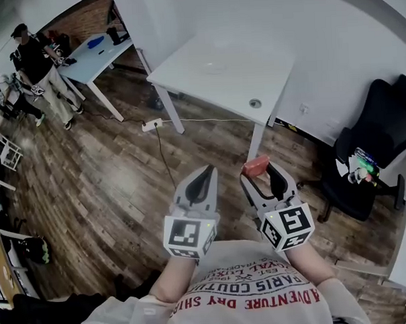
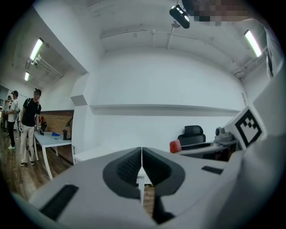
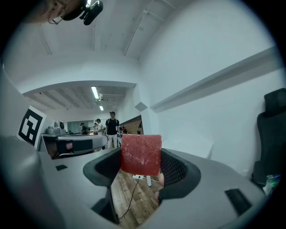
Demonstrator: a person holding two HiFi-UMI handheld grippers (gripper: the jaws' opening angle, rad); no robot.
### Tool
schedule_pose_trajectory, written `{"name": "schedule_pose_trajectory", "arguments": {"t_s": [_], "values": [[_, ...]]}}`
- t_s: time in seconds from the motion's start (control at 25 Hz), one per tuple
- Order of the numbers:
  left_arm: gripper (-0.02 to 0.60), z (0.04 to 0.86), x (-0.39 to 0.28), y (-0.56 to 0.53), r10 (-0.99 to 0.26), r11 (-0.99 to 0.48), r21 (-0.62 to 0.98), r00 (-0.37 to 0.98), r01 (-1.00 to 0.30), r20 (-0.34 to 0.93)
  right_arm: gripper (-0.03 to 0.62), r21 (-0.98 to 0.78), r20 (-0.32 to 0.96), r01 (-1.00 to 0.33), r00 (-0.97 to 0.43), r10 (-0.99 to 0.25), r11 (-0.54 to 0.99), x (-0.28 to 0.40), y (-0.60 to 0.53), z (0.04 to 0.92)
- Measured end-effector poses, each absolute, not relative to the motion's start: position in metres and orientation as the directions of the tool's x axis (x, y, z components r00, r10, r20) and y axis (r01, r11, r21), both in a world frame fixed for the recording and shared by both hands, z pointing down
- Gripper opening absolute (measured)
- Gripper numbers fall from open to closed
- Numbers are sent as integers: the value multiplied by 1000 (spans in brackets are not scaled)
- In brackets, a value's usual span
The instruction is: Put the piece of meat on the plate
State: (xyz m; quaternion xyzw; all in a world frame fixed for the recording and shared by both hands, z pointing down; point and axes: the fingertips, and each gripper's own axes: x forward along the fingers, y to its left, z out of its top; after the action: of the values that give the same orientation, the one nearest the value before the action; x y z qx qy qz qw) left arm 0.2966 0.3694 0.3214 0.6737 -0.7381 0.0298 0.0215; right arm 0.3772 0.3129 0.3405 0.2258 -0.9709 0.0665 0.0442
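The piece of meat point(image 1: 255, 166) is a flat red block held in the air over the wooden floor, with my right gripper point(image 1: 261, 170) shut on it. In the right gripper view the meat point(image 3: 140, 154) stands upright between the wide-set pads point(image 3: 175, 169). Beside it on the left, my left gripper point(image 1: 205, 175) is shut and empty, its jaws meeting in a thin line point(image 2: 141, 151). From there the meat point(image 2: 175, 146) shows at the right. Ahead stands a white table point(image 1: 253, 68) bearing a faint pale round shape point(image 1: 215, 67) that looks like a plate.
A black office chair point(image 1: 383, 136) stands at the right by the white wall. A power strip and its cable point(image 1: 152, 124) lie on the floor before the table. Far left, people point(image 1: 34, 58) stand at a light blue table point(image 1: 97, 55).
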Motion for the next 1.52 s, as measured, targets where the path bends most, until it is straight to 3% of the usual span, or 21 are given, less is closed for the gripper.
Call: {"name": "schedule_pose_trajectory", "arguments": {"t_s": [0.44, 1.52], "values": [[9, 348, 258, 342, -989, 100, 43, -94, -994, 117, 281, -108, 186, -418, -900, -395, 902, 337, 287, 366], [9, 330, -96, 134, -995, 1, 99, 9, -995, 96, 281, -100, 249, -572, -807, -536, 814, 20, 80, 356]]}}
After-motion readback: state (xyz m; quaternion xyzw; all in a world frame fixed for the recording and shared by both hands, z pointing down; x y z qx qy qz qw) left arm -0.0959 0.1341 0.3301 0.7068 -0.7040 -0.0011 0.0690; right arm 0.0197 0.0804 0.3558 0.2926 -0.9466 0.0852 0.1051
